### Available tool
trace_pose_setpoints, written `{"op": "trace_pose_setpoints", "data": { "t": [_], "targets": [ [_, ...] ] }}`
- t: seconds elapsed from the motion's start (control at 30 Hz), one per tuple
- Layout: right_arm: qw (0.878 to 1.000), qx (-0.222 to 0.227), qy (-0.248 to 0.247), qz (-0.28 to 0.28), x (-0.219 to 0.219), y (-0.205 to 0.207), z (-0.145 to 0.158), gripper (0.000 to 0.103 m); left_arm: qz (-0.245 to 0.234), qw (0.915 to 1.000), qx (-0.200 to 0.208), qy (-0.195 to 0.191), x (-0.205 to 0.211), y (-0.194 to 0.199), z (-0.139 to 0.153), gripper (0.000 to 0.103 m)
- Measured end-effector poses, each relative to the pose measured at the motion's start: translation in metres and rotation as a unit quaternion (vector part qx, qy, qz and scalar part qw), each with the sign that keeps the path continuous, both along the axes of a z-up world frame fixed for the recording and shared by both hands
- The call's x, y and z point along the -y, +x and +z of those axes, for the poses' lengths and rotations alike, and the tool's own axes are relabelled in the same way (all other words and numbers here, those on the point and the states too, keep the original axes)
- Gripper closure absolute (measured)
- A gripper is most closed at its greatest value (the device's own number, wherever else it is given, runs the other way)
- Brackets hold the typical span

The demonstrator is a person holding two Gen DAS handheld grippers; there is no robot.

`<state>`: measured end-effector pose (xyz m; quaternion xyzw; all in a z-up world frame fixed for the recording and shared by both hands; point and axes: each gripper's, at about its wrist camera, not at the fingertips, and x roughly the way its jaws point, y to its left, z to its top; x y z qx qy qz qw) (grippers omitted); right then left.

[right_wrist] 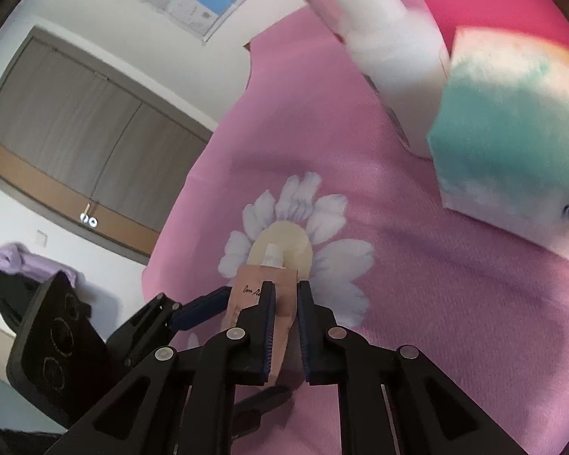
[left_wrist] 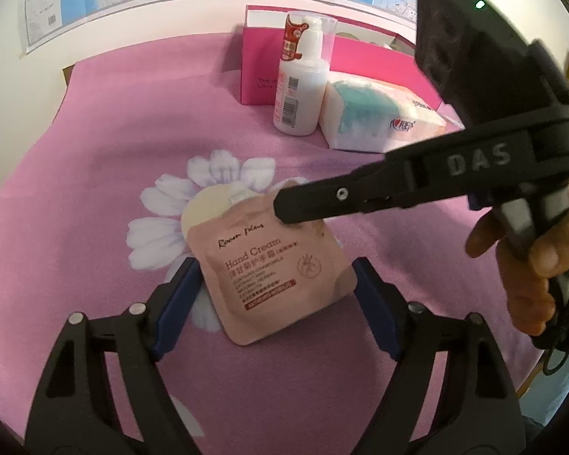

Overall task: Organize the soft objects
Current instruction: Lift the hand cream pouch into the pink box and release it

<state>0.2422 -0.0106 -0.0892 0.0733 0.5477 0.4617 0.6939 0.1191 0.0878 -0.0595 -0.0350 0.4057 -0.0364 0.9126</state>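
Together, both grippers at flat pink hand-cream pouch [left_wrist: 273, 273] on pink floral cloth [left_wrist: 113, 144]; left gripper [left_wrist: 275, 292] spread wide around it; right gripper [right_wrist: 286, 326] narrowed onto its upper edge.

The right hand-held gripper [left_wrist: 284, 208] covers the upper right corner of the flat pink hand-cream pouch [left_wrist: 269, 265]. In the right wrist view, the white pump bottle [right_wrist: 390, 57] and teal-and-white tissue pack [right_wrist: 512, 132] are blurred, perhaps from motion, and cut by the frame edge.
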Motion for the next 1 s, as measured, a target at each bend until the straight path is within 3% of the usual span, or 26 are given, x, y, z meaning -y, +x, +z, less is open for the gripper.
{"op": "trace_pose_setpoints", "data": {
  "t": [0.23, 0.33, 0.37, 0.4, 0.57, 0.63, 0.7, 0.73, 0.9, 1.0],
  "targets": [
    [0.999, 0.044, 0.008, 0.011, 0.007, -0.014, 0.028, 0.097, -0.021, 0.9998, 0.005, 0.001, 0.013, -0.001, 0.01, 0.031],
    [0.999, 0.043, 0.014, 0.003, 0.015, -0.014, 0.029, 0.098, -0.034, 0.9994, 0.006, -0.005, 0.019, 0.0, 0.012, 0.037],
    [0.999, 0.04, 0.018, 0.001, 0.019, -0.014, 0.029, 0.098, -0.044, 0.9989, 0.009, -0.017, 0.02, 0.0, 0.013, 0.05],
    [0.999, 0.039, 0.021, -0.003, 0.022, -0.014, 0.029, 0.098, -0.046, 0.9986, 0.014, -0.023, 0.02, 0.0, 0.015, 0.052],
    [0.999, 0.024, 0.03, -0.019, 0.036, -0.01, 0.027, 0.098, -0.048, 0.9988, 0.011, -0.005, 0.026, 0.005, 0.016, 0.054],
    [0.999, 0.028, 0.025, -0.02, 0.035, -0.011, 0.026, 0.098, -0.045, 0.9989, 0.005, -0.01, 0.024, 0.003, 0.015, 0.047],
    [0.999, 0.024, 0.032, -0.018, 0.036, -0.012, 0.025, 0.098, -0.021, 0.9997, -0.012, 0.0, 0.018, -0.001, 0.009, 0.005],
    [0.999, 0.023, 0.033, -0.016, 0.036, -0.012, 0.025, 0.098, -0.015, 0.9998, -0.012, -0.001, 0.015, -0.004, 0.006, 0.0],
    [0.999, 0.022, 0.039, -0.009, 0.035, -0.013, 0.022, 0.098, 0.017, 0.9978, -0.032, -0.055, -0.009, 0.001, -0.004, 0.0],
    [0.999, 0.028, 0.043, 0.005, 0.031, -0.019, 0.024, 0.098, 0.014, 0.9981, -0.031, -0.05, -0.008, 0.007, -0.005, 0.0]
  ]
}}
